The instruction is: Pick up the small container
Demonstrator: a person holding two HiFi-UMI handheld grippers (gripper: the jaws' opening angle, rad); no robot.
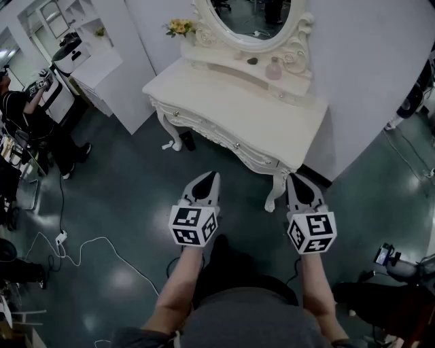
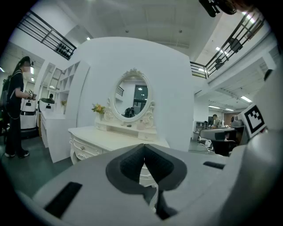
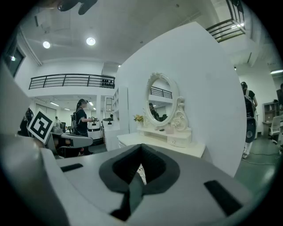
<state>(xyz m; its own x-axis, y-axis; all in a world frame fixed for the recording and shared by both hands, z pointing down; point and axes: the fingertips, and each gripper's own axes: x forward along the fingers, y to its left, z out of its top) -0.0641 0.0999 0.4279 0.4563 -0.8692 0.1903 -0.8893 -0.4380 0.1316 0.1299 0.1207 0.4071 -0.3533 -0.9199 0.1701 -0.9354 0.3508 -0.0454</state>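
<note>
Ahead of both sets of jaw tips, and well apart from them, stands a white dressing table [image 1: 231,109] with an oval mirror [image 1: 251,17]. On the shelf [image 1: 224,66] under the mirror sits a pinkish jar, most likely the small container [image 1: 274,68], with a dark little object [image 1: 252,61] just beside it. The left gripper [image 1: 215,175] and right gripper [image 1: 291,177] are held side by side, aimed at the table, both with jaws pressed together and empty. This looks like a carrying pose, since nothing is within reach yet. The marker cubes hide the hands themselves.

From the left gripper view, the jaws meet at their tips with nothing between them. The table lies beyond the tips and somewhat to their left. The gripper's body cuts off the table's lower part, and the shelf items are too small to sort out here.

From the right gripper view, the jaws are likewise closed on nothing. The jar [image 3: 169,129] sits far beyond the tips and a little to their right. Whether it has a lid cannot be told.
</note>
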